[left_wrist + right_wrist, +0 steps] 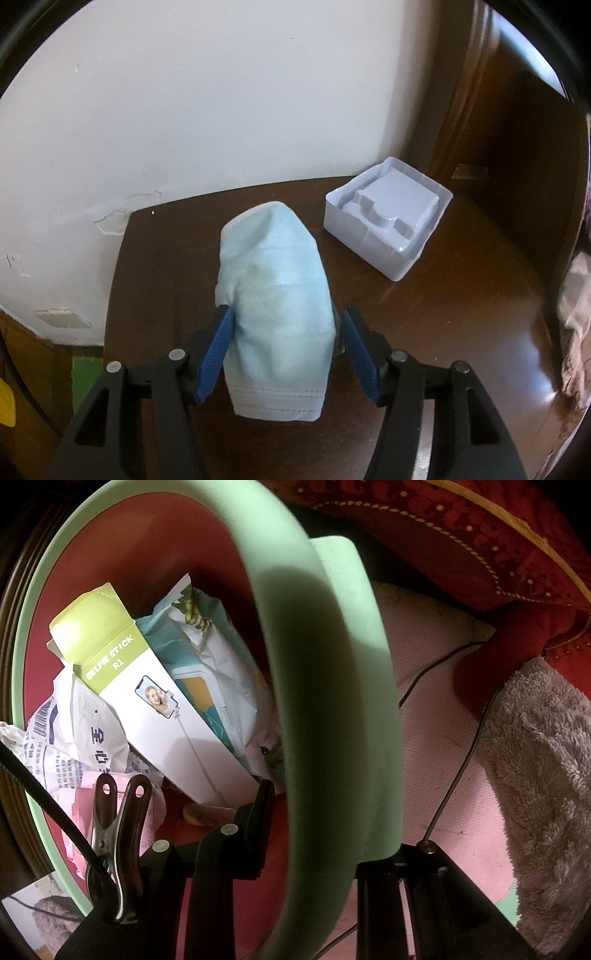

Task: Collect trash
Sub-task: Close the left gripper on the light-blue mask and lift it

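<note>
A pale blue face mask (277, 295) stands bunched between the blue pads of my left gripper (286, 317), which is shut on it above the dark wooden table (461, 332). A white plastic packaging tray (388, 218) lies on the table to the far right of the mask. My right gripper (317, 812) is shut on the pale green rim of a bin (332, 701) with a red inside. In the bin lie a selfie stick box (147, 701), a wet wipes pack (210, 664), crumpled printed paper (74, 731) and pink paper (81, 812).
A white wall (221, 92) backs the table and dark wooden furniture (517, 147) rises at the right. A metal clip (118, 830) sits on my right gripper. Beside the bin are a pink mat (443, 738), a cable (454, 775), a fuzzy blanket (535, 775) and red fabric (480, 535).
</note>
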Demonstrator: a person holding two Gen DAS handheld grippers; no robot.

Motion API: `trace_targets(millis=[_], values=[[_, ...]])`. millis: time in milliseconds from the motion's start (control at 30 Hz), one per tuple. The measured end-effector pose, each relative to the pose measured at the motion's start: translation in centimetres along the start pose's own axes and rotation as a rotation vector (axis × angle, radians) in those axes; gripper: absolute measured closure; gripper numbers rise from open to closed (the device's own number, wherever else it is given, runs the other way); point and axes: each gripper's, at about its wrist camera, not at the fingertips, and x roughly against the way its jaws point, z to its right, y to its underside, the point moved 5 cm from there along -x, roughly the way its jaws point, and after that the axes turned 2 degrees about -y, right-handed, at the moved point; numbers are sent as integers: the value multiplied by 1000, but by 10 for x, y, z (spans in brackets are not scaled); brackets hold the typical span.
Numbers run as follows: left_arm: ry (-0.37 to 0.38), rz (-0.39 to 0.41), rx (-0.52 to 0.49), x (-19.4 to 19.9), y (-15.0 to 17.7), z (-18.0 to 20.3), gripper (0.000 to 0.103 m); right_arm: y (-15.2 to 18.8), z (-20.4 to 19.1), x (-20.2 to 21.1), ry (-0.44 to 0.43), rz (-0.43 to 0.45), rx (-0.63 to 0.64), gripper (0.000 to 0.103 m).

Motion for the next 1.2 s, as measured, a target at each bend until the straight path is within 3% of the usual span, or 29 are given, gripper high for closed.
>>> trace_targets(millis=[67,267,467,867,1200], values=[[-11,9,-14,1,2,1,42,0,0,0,0,0,0,79],[10,32,-28,5,6,-2,63,-1,1,1,-3,1,-2,79],[49,42,-58,15,16,-4,71,-1,1,1,-5,1,-3,79],[172,25,-146,52,60,-2,74,-5,8,2,-16,3,-10,79],[285,28,-257,92,104,21,75,-10,11,3,-24,6,-19,79]])
